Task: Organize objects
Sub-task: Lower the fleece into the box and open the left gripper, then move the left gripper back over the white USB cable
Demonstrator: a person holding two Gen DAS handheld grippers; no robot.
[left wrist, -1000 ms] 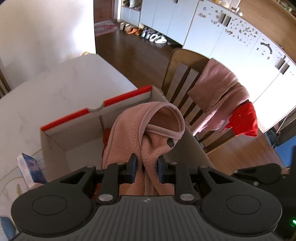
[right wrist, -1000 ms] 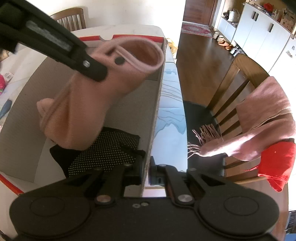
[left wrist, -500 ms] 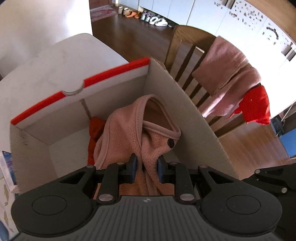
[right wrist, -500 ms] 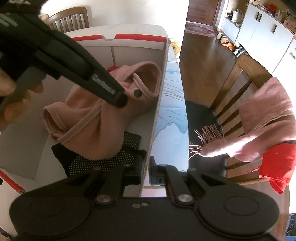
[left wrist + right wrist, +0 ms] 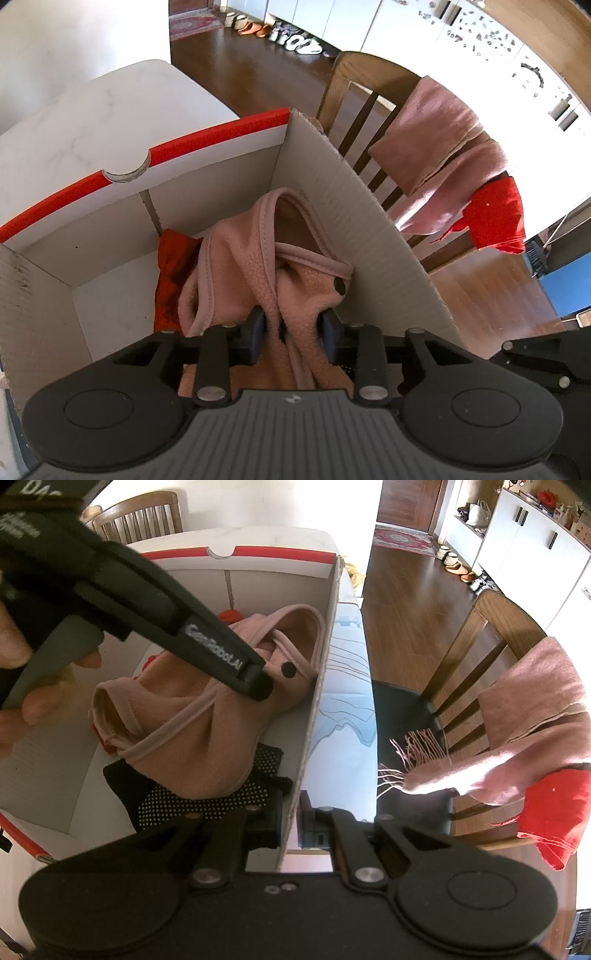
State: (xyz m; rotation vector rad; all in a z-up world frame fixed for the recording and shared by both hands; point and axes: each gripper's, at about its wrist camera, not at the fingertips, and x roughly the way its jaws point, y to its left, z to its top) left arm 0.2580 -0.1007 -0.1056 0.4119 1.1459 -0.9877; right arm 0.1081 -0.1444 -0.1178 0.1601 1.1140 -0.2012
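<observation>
— While the jaws of the left gripper (image 5: 291, 334) are spreading, is the pink fleece garment (image 5: 258, 266) lying between them?

— It is. A fold of it is sitting between the two pads, and whether the pads are touching the fleece I cannot tell. The bulk of the garment is bunching up just ahead of the fingertips, inside the cardboard box (image 5: 369, 229).

— What is lying around it in there?

— A red cloth (image 5: 173, 273) is showing just to the left of the pink fleece, ahead of the left claw. From the other side, a black dotted cloth (image 5: 207, 801) is lying under the near end of the garment, directly ahead of the right gripper (image 5: 290, 825).

— And that right claw?

— Its jaws are pressing together on the box's side wall; the cardboard edge is running straight up between the pads. The pink garment is resting ahead of it and to its left, inside the box.

— Anything to its right?

— A wooden chair (image 5: 491, 635) is standing beyond the table (image 5: 347, 716), with a pink scarf (image 5: 524, 731) and a red garment (image 5: 557, 812) hanging over its back.

— Is a hand showing?

— A hand (image 5: 22, 686) is gripping the left tool's handle at the far left of the right claw's view.
</observation>
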